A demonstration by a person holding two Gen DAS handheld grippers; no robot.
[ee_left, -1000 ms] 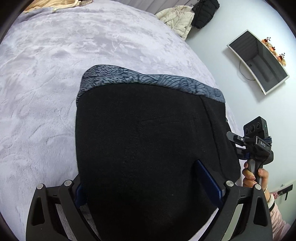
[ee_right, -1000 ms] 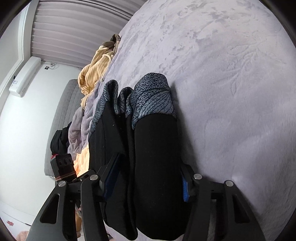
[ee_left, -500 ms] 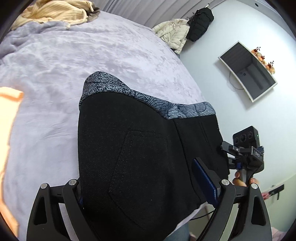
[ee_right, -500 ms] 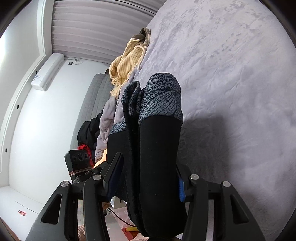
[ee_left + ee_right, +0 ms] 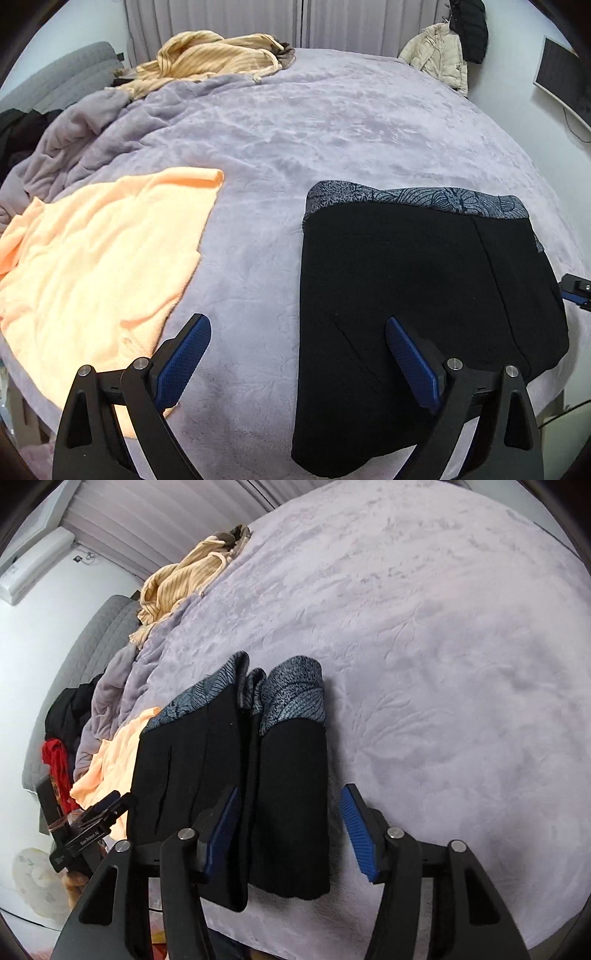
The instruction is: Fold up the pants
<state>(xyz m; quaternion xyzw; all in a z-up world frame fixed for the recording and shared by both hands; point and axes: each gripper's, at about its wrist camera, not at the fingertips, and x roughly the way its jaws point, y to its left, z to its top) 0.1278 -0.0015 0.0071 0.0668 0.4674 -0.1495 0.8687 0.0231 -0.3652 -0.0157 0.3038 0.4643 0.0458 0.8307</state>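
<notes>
The black pants (image 5: pixel 424 295) lie folded on the lilac bed cover (image 5: pixel 332 129), their grey patterned waistband (image 5: pixel 417 197) pointing away from me. My left gripper (image 5: pixel 295 321) hovers open over their left edge, and neither blue pad touches cloth. In the right wrist view the pants (image 5: pixel 291 794) show as a thick stack of folds. My right gripper (image 5: pixel 291 790) straddles the stack from above; a strip of cover shows between the right pad and the cloth, so it holds nothing. Part of the left gripper's body (image 5: pixel 92 823) shows at the left.
A peach garment (image 5: pixel 99 258) lies spread on the bed just left of the pants. A yellow striped garment (image 5: pixel 214 55) is bunched at the far edge. Jackets (image 5: pixel 443 51) hang on the wall, beside a screen (image 5: pixel 561 81). Red and black clothes (image 5: pixel 55 764) are piled by the grey headboard.
Both grippers have lifted and drawn back off the pants, which now rest on the bed instead of filling the jaws. The left view swung left, bringing the peach garment in.
</notes>
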